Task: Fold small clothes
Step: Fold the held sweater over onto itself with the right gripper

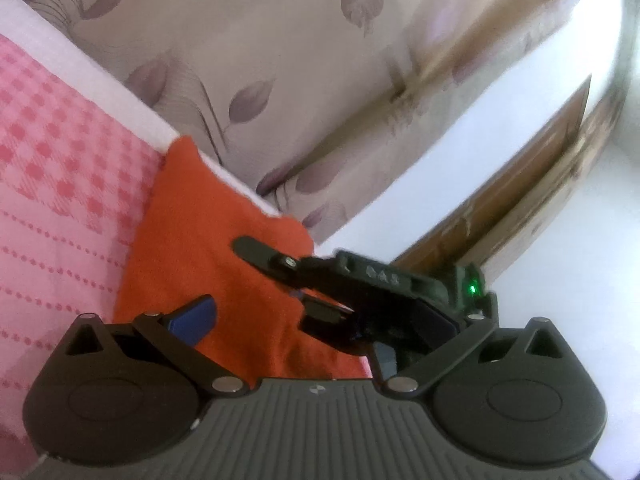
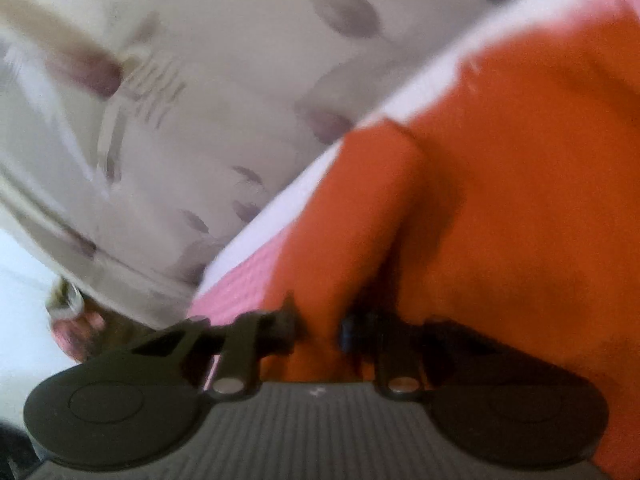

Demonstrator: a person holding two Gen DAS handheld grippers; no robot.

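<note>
Cloth (image 1: 208,232), orange, lies on my pink checked sheet (image 1: 60,140). In the left wrist view it fills the middle of the frame, from a corner at the sheet's white edge (image 1: 120,92) down to the body of my left tongs (image 1: 288,340). Those tongs are spread wide: one blue pad (image 1: 196,320) shows at lower left over the cloth, and the other finger sits at lower right, mostly hidden behind my right tongs (image 1: 280,280). Neither pad presses on the cloth that I can see.

My right tongs come in from the right of that frame, a green light (image 1: 473,289) lit on their body, with the fingers reaching across the cloth toward centre.

From the right wrist view the picture is blurred, but the cloth (image 2: 500,180) takes up the whole right half, and a raised ridge of it runs from the middle down to the bottom centre. There my right tongs (image 2: 320,326) are pinched on that ridge, with a finger on either side and orange fabric filling the narrow gap between them. A strip of sheet (image 2: 240,288) shows just left of the ridge.

Behind the bed, leaf-print fabric (image 1: 280,40) covers the upper part of both views, and a wooden door (image 1: 520,184) stands at the right of the left wrist view.
</note>
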